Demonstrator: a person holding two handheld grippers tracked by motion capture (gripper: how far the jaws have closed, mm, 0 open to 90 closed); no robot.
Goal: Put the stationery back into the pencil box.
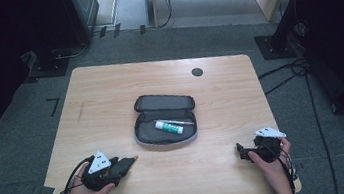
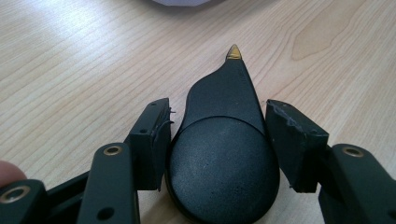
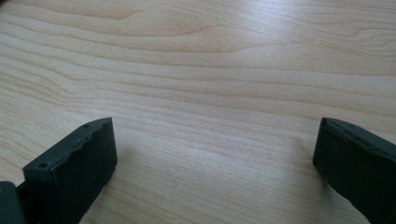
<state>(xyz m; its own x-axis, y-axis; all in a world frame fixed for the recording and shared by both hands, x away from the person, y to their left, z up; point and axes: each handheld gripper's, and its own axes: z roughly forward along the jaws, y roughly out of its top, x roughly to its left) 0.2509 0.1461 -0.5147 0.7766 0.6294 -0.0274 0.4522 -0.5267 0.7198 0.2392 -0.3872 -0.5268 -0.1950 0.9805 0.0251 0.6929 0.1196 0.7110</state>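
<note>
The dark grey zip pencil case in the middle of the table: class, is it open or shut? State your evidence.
Open. The dark grey zip pencil case has its lid folded back flat, and a white and green glue stick lies exposed inside.

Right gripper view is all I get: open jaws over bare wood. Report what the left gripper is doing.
Observer: The left gripper has its jaws either side of a black teardrop-shaped object with a gold tip, lying on the table. I cannot confirm a firm grip.
Operator: Say what lies ahead of it.
Observer: An open grey pencil case at the table's middle, lid folded back.
Operator: Name its contents.
Observer: A white and green tube, like a glue stick, lying across the case.
</note>
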